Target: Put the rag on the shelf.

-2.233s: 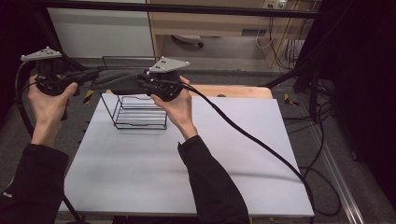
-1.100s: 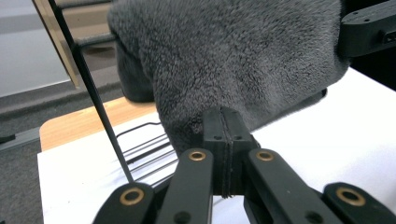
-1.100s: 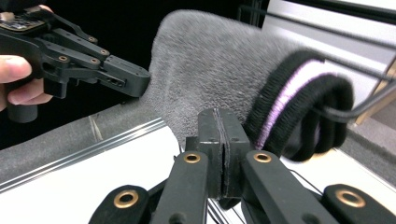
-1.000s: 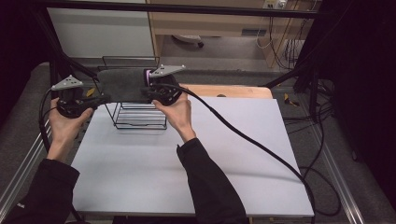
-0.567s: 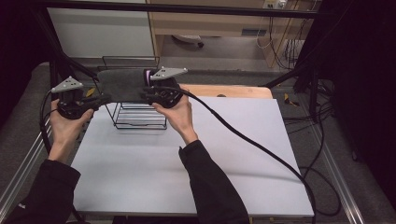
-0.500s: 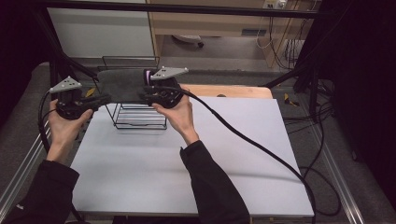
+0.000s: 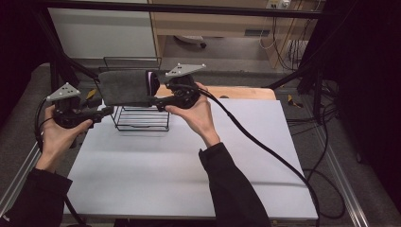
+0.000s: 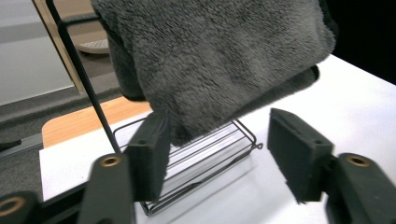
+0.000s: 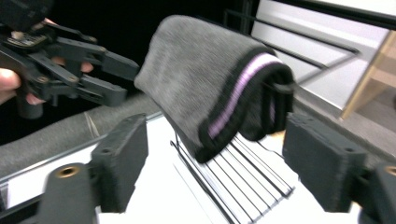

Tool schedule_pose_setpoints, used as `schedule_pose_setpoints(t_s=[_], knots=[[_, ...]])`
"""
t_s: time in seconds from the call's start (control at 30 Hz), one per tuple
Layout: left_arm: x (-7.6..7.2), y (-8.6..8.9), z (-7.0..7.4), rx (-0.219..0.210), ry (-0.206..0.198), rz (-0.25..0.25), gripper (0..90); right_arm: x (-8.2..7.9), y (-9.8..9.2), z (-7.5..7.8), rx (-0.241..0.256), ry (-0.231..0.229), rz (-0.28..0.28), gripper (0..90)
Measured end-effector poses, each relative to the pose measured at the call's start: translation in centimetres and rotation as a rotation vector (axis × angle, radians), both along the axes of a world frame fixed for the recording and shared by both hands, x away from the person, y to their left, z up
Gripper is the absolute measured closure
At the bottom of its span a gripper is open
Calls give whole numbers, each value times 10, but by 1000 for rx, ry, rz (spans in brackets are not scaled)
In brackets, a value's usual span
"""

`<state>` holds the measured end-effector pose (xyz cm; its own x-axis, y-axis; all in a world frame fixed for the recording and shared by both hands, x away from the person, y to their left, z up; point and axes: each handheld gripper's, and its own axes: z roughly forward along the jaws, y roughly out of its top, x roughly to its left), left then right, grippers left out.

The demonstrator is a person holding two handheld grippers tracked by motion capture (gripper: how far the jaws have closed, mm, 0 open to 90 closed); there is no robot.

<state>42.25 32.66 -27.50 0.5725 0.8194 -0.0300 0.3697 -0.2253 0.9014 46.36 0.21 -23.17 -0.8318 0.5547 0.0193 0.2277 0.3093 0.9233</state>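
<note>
At the left of the high view the left gripper (image 7: pixel 105 112) is held out over the edge of the white worktop (image 7: pixel 189 165), and its own view shows its fingers (image 8: pixel 149 156) spread wide with nothing between them, one pad just beside the lower hem of the grey towel (image 7: pixel 124 88). That towel, folded and edged in black with a purple stripe, is draped over the top bar of the black wire rack (image 7: pixel 142 116), which stands at the far left part of the worktop; the cloth hangs above the rack's slatted base without reaching it. Further right, the right gripper (image 7: pixel 158 100) sits close to the striped end of the towel, and its own view shows its fingers (image 9: pixel 120 154) also wide apart and empty, the rolled end of the towel hanging between them but farther off. Judging by this, the hanging of the towel looks done or nearly so: it rests on the bar unsupported, and what is left seems to be drawing both hands clear, perhaps a small straightening. Little stands in the way; the rack's upright wire passes close by the left fingers and could catch on them, and the right gripper's thick cable (image 7: pixel 255 142) trails across the worktop to the right.
</note>
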Motion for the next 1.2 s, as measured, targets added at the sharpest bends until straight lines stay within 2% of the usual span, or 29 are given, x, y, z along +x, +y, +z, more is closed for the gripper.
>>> schedule_pose_setpoints(t_s=[0.2,0.4,0.5,0.63,0.93,1.0,1.2], knots=[[-7,-6,-7,49,7,-14,286,-5,-26,-2,-41,18,-29,115],[-13,-15,-20,49,29,-47,196,-12,-55,-10,-30,25,-54,76],[-16,-20,-28,59,47,-59,140,-16,-71,-18,-20,25,-66,71],[-21,-26,-39,45,59,-66,90,-21,-91,-31,-11,48,-83,55],[-29,-39,-71,3,88,-112,73,-36,-133,-71,-23,105,-112,9],[-31,-41,-78,2,92,-122,74,-41,-141,-82,-39,98,-114,9],[-36,-45,-102,7,101,-144,75,-50,-165,-119,-37,152,-131,8]])
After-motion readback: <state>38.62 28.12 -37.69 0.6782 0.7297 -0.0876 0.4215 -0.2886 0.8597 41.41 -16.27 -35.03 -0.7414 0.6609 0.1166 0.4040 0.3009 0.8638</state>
